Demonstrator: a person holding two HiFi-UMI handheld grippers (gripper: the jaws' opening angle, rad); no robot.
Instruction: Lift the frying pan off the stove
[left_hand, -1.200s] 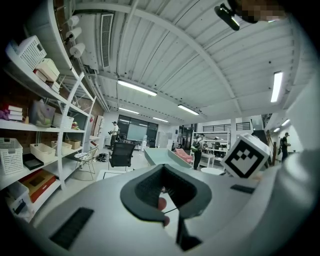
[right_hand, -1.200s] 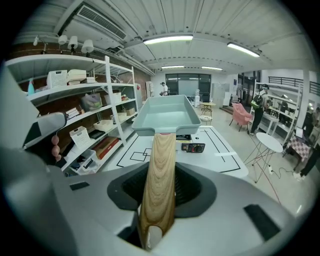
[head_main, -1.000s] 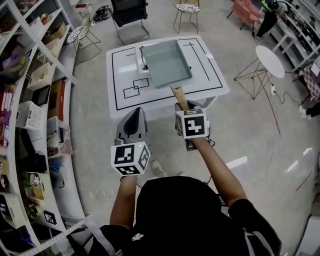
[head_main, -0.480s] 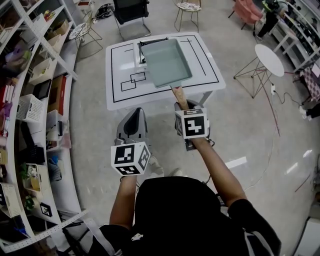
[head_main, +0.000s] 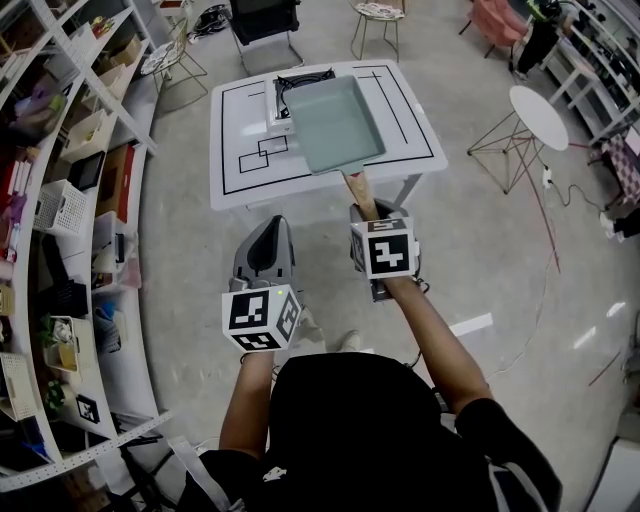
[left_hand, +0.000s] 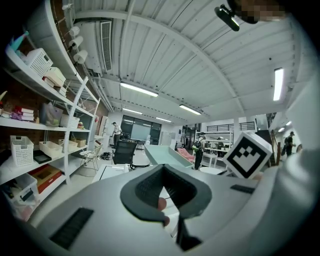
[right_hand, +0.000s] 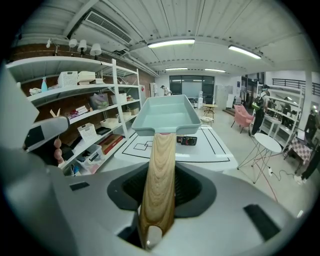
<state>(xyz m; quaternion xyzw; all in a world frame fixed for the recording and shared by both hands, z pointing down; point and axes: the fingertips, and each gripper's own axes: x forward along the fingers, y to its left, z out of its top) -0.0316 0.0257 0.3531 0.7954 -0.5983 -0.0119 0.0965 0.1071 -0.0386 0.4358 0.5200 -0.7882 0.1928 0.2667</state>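
A square pale green frying pan (head_main: 335, 122) with a wooden handle (head_main: 357, 190) hangs in the air above the white table (head_main: 240, 130). My right gripper (head_main: 364, 213) is shut on the near end of that handle (right_hand: 159, 175), and the pan (right_hand: 167, 117) stands level ahead of it. The small stove (head_main: 298, 82) with a black top sits on the table beyond the pan's far left corner; its front panel (right_hand: 189, 140) shows under the pan. My left gripper (head_main: 266, 242) hovers beside the right one, off the table's near edge, with its jaws together and nothing in them (left_hand: 177, 227).
Curved white shelves (head_main: 70, 200) full of boxes run along the left. A black chair (head_main: 262, 25) and wire stools stand behind the table. A round white side table (head_main: 540, 120) is at the right. Black lines mark out the tabletop.
The pan has come away from the stove, whose black top now shows behind it. The table has slid slightly up and away in view. Both grippers keep their places in the picture.
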